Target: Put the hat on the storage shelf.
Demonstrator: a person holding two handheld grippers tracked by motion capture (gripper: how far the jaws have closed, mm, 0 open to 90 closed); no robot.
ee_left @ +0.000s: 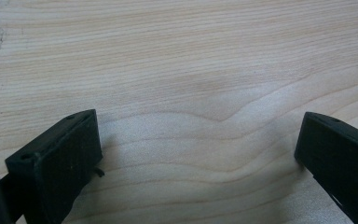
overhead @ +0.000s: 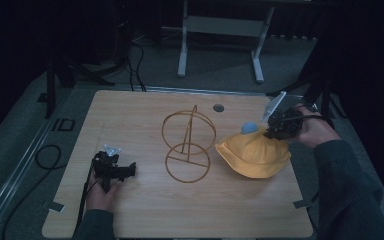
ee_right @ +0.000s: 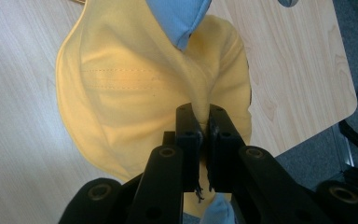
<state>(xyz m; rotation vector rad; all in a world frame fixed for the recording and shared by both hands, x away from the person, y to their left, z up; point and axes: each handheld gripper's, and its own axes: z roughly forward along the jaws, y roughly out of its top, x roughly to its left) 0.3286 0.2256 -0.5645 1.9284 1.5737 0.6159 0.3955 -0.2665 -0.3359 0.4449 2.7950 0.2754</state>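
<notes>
seen from the high view, the yellow hat (overhead: 252, 155) lies at the right side of the wooden table (overhead: 145, 210), just beside the gold wire stand (overhead: 188, 145), with a bit of blue lining (overhead: 249, 127) poking up at its top. the right gripper (overhead: 271, 131) sits at the hat's far edge, tilted down toward it, the person's right hand (overhead: 316, 129) and dark sleeve coming in from the right. the left gripper (overhead: 128, 170) lies low near the table's left front, pointing toward the stand and well apart from the hat.

in the left gripper view, the two black jaws stand wide apart over bare wood grain, nothing between them.

in the right gripper view, the right gripper's (ee_right: 203, 122) jaws are pinched together on a gathered fold of the hat's (ee_right: 135, 88) yellow cloth, and the fabric drapes away from the pinch in soft creases, blue lining (ee_right: 179, 18) showing beyond. my judgement: the hat is light and floppy, not fragile, and will sag and swing when lifted; a pinch on a doubled fold or the stitched brim should hold better than a single layer, which could slip out.
</notes>
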